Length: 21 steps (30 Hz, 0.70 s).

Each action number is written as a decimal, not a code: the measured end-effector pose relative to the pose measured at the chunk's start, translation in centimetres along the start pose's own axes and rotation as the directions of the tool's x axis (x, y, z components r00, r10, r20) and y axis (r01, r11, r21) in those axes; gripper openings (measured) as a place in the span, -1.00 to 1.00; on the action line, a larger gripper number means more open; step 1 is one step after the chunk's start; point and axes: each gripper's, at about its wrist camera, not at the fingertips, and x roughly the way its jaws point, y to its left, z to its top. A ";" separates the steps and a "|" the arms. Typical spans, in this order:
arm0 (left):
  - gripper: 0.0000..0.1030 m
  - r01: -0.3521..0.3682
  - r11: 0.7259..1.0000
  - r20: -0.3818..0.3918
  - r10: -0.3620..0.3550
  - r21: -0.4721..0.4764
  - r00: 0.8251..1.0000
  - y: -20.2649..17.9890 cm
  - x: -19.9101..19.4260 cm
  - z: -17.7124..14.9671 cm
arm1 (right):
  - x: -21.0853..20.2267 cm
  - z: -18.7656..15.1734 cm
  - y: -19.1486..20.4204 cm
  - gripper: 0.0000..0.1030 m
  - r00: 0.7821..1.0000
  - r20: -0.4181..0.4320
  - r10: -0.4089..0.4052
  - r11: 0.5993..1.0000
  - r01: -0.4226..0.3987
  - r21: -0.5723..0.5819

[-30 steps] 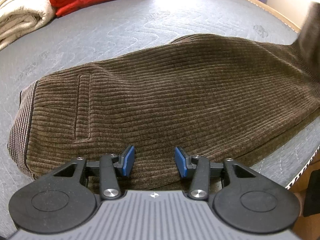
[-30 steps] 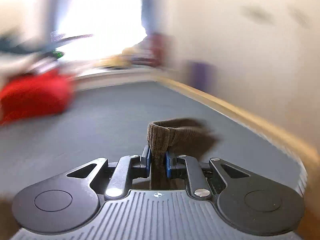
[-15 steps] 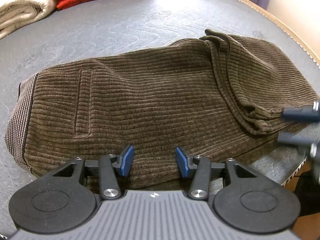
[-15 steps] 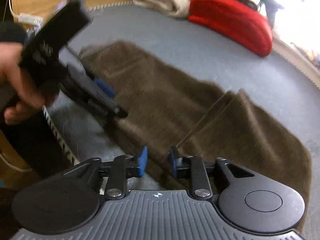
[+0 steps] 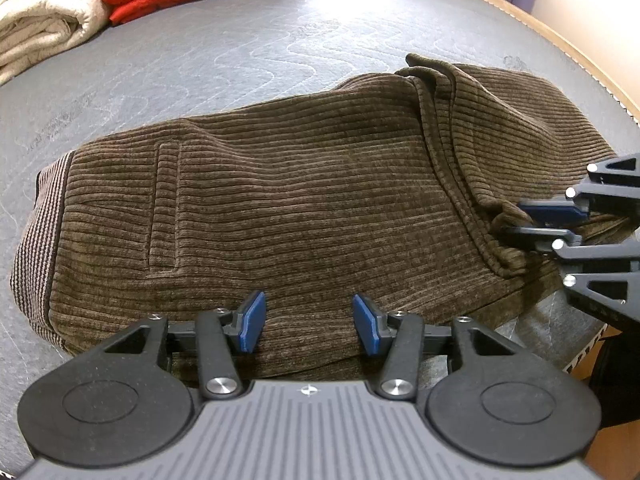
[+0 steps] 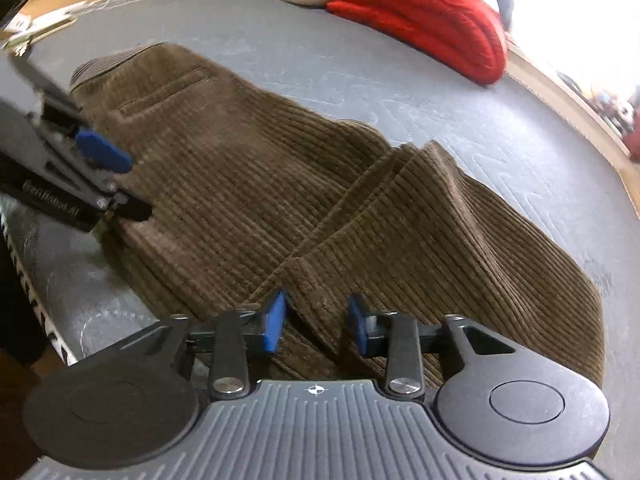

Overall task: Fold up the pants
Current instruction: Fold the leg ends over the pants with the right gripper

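Finds the pants doubled on the mattress, leg ends newly laid across. Shows right gripper closing around the hem ridge, not yet pinching; left gripper open, empty, above the near edge. Suggests first fold done.

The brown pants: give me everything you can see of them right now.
The brown pants look like thick ribbed corduroy and lie on the grey quilted mattress. A striped waistband and a slit pocket show at one end. At the other, the leg ends are folded back over the body, their hems bunched. The right tongs are closing at the near hem corner.
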 end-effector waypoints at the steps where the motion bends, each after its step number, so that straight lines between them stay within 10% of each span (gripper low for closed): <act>1: 0.06 0.000 1.000 0.000 0.000 -0.002 1.000 0.0 0.0 0.0 | -0.4 0.0 0.3 -0.76 1.000 0.015 -0.005 1.000 0.005 -0.029; 6: 0.07 0.002 1.000 -0.001 -0.002 -0.002 1.000 0.1 0.0 0.1 | -3.5 0.3 0.3 -0.78 0.991 0.128 0.023 1.000 -0.021 -0.020; 11: 0.12 0.001 1.000 -0.003 -0.001 0.005 1.000 -0.1 0.2 0.1 | -2.5 -1.6 1.1 -0.75 0.996 0.018 0.092 0.993 -0.090 -0.082; 21: 0.13 0.009 1.000 -0.002 -0.009 0.001 1.000 0.2 0.3 0.0 | -3.6 0.2 -3.8 -0.66 0.981 0.140 0.131 0.951 -0.165 0.263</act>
